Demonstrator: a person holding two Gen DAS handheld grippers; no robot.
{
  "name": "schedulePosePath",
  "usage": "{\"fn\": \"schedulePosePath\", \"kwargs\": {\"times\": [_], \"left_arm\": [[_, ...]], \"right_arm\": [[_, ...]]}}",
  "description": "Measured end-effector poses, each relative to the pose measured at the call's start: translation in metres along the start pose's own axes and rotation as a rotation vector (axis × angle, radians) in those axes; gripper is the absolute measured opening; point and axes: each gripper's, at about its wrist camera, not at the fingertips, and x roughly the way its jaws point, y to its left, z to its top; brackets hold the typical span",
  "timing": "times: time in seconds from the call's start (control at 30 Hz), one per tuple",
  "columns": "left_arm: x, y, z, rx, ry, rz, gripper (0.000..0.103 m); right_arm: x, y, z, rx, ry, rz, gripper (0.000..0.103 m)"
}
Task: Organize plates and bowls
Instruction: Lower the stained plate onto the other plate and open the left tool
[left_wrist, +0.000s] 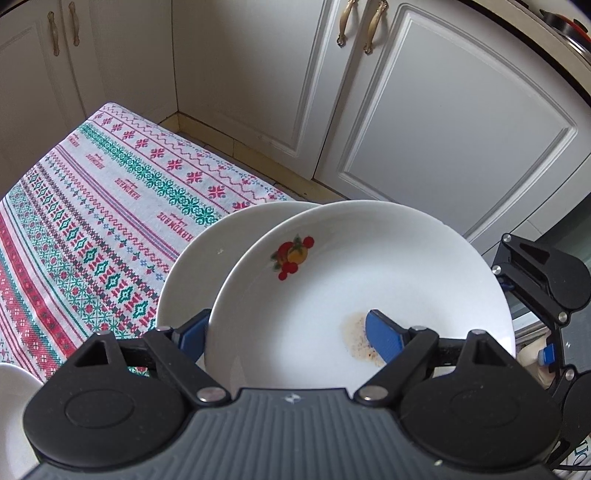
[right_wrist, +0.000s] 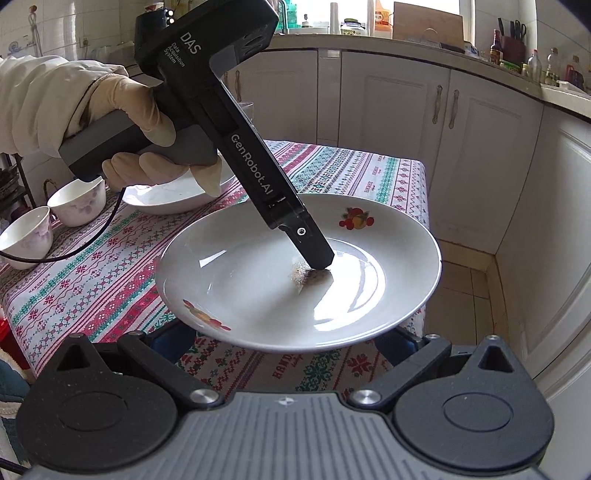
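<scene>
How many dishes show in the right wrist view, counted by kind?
Plates: 2, the fruit-print plate and the plain plate
Cups: 2, the near cup and the far cup
Total: 4

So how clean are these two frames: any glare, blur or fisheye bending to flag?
Right wrist view: bright window glare streaks the white fruit-printed plate; the pale cabinet doors bow with the lens, and the far countertop clutter is small and soft. Left wrist view: light is even and shadows soft, the patterned tablecloth curves, the corners go black, and the plate's brown stain stays sharp.
</scene>
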Motion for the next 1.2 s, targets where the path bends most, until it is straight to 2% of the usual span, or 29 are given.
{"fn": "schedulePosePath", "kwargs": {"times": [0.5, 0.8, 1.2], "left_arm": [[0.008, 0.009, 0.001, -0.009, 0.022, 0.034, 0.087], [0.005, 0.011, 0.002, -0.003, 0.005, 0.056, 0.087], [0.000, 0.012, 0.002, -0.014, 0.000, 0.052, 0.087]], "right_arm": [[0.002, -0.003, 0.003, 0.033, 0.000, -0.014, 0.103], [0.005, -0.003, 0.004, 0.036, 0.001, -0.030, 0.103], [0.012, -0.003, 0.004, 0.022, 0.014, -0.052, 0.103]]}}
